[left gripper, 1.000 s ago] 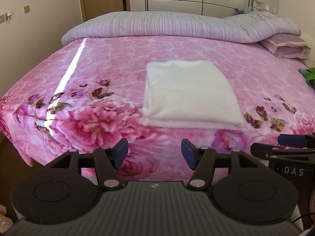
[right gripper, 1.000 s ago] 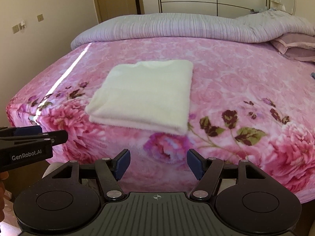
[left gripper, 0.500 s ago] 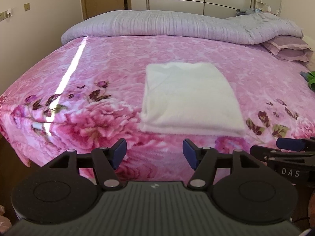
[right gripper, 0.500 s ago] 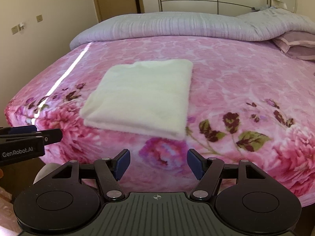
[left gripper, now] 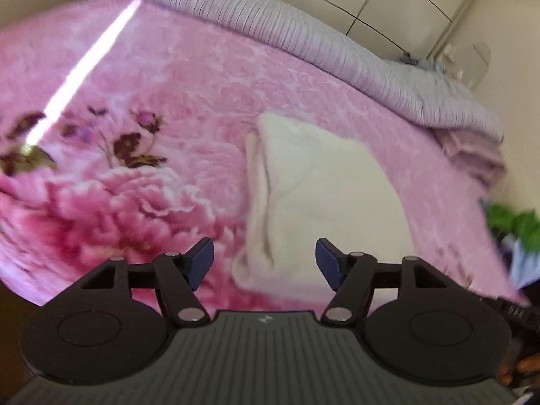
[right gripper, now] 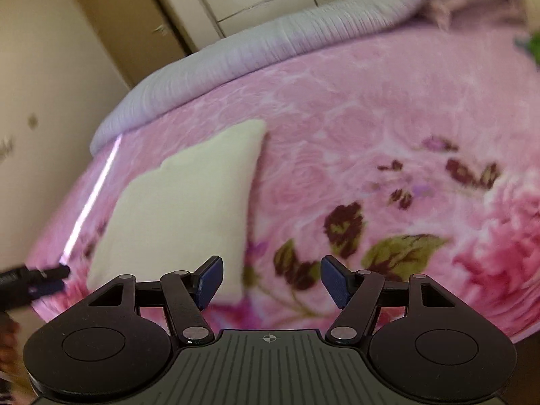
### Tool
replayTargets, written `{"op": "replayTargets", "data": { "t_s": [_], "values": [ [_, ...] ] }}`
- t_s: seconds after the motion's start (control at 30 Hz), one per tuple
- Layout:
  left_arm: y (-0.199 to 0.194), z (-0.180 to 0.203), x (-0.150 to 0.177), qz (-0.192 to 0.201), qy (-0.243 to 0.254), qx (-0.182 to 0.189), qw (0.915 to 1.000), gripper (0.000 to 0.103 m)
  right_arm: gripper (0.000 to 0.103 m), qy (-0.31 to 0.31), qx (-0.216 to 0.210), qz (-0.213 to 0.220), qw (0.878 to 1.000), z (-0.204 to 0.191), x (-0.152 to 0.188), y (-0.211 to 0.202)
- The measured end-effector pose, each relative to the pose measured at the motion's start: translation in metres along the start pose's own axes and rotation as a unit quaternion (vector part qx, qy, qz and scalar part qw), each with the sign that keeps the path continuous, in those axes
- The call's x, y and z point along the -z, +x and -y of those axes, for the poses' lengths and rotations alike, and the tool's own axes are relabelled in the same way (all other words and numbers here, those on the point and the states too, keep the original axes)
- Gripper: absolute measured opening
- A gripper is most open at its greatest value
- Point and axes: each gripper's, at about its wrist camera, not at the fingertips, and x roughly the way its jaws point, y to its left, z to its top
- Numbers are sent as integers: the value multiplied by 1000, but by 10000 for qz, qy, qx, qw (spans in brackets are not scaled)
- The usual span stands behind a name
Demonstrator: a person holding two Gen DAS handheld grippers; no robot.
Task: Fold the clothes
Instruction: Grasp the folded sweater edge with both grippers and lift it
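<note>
Two tools, left tool [left gripper: 265, 263] and right tool [right gripper: 271, 281], hang wide open and empty over the near edge of the folded white garment [left gripper: 324, 195] on the bed [left gripper: 152, 101]. Pinch both near corners together, through every layer.

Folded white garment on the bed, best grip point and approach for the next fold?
Take the white garment at its two near corners, one gripper each, coming in low from the near bed edge. The left gripper faces the left near corner, where stacked layers show; the right gripper faces the right near corner. Both are open. Pinch all layers.
</note>
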Motion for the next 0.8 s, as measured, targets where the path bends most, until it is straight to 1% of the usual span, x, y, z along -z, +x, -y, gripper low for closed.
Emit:
{"op": "replayTargets", "data": {
  "t_s": [0.13, 0.2, 0.27, 0.37, 0.47, 0.53, 0.6, 0.67, 0.73, 0.77, 0.8],
  "values": [
    [37, -23, -24, -293, -516, 475, 9971, 63, 68, 716, -595, -238, 9954, 23, -19, 24],
    [58, -34, -35, -452, -839, 790, 9923, 63, 68, 946, -742, -383, 9920, 27, -26, 39],
    [74, -41, -42, -531, -1054, 1016, 9878, 63, 68, 1157, -893, -525, 9879, 30, -34, 54],
    [100, -49, -54, -690, -1186, 1171, 9836, 63, 68, 1404, -1070, -695, 9818, 36, -46, 78],
    [126, -59, -62, -888, -1377, 1445, 9758, 64, 68, 1511, -1157, -805, 9784, 42, -58, 103],
    [142, -68, -66, -1014, -1641, 1670, 9669, 64, 68, 1620, -1320, -893, 9738, 45, -65, 119],
    [154, -73, -71, -1132, -1783, 1898, 9588, 62, 68, 1756, -1658, -1030, 9649, 50, -74, 136],
    [162, -74, -74, -1236, -1790, 1989, 9556, 62, 68, 1897, -1923, -1180, 9556, 53, -82, 152],
    [165, -72, -77, -1307, -1720, 1996, 9557, 61, 68, 2019, -2057, -1337, 9482, 54, -86, 165],
    [166, -72, -78, -1342, -1685, 2000, 9558, 61, 68, 2009, -2098, -1391, 9467, 52, -87, 168],
    [168, -73, -78, -1378, -1787, 1996, 9535, 59, 68, 1979, -2085, -1449, 9468, 50, -88, 169]
  ]
}}
